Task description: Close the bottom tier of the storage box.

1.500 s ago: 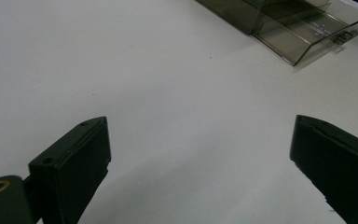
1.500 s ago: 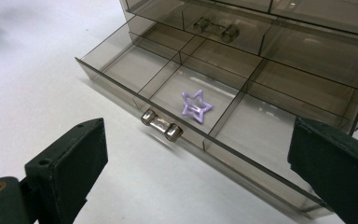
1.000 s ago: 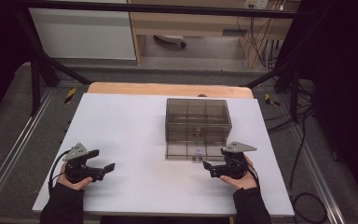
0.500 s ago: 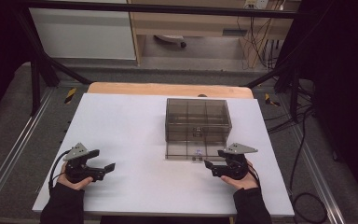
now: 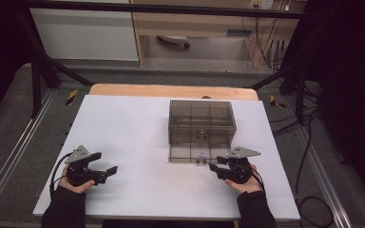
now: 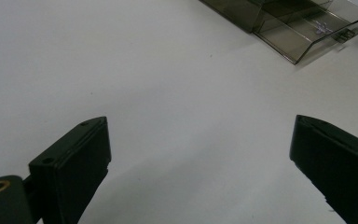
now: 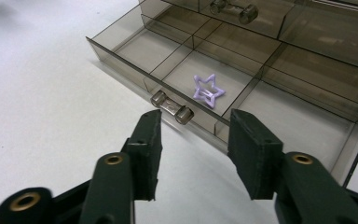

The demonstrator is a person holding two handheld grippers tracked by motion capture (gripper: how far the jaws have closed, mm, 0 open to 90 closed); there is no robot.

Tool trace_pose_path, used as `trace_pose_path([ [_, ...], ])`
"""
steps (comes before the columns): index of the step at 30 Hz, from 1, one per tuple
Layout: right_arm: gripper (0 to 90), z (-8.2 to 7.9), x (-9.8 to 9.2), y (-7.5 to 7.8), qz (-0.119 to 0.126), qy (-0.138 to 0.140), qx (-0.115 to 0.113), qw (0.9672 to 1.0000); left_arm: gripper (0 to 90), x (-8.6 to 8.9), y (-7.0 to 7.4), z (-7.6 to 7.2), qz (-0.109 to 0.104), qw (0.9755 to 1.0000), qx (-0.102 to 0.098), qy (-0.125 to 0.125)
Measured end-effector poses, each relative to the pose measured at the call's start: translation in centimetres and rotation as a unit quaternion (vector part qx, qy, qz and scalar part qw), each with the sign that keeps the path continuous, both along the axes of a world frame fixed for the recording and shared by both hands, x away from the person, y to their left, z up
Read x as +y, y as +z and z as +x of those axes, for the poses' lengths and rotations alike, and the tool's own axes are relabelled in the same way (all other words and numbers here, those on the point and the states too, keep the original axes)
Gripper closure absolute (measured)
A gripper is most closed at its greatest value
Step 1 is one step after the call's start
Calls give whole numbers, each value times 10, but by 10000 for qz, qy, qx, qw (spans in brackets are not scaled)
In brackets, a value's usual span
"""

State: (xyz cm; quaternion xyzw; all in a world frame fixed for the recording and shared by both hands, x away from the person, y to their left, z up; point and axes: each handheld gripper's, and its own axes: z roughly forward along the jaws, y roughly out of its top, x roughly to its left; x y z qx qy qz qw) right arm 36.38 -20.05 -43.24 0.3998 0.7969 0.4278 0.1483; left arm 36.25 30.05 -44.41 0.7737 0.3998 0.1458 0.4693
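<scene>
Smoky drawer (image 7: pixel 223 88) edge just beyond half-closing, empty right gripper (image 7: pixel 193 140); left gripper (image 6: pixel 200 163) wide, empty.

The setting reads as a lab or robotics test room rather than a home. A plain white tabletop (image 5: pixel 138 142) sits inside a frame of black metal struts (image 5: pixel 38 71), with silver aluminium rails (image 5: pixel 9 161) along grey floor matting. Yellow-and-black hazard tape (image 5: pixel 71 96) marks the edges, loose black cables (image 5: pixel 309 142) trail at the side, and a light wooden bench (image 5: pixel 195 23) stands behind.
</scene>
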Motion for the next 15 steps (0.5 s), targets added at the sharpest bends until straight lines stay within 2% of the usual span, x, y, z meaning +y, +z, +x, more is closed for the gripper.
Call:
trace_pose_path([
  [15, 792, 0, 0, -2, 106, -77, 88, 9999, 46, 1, 0, 0, 1, 10000, -15, -14],
])
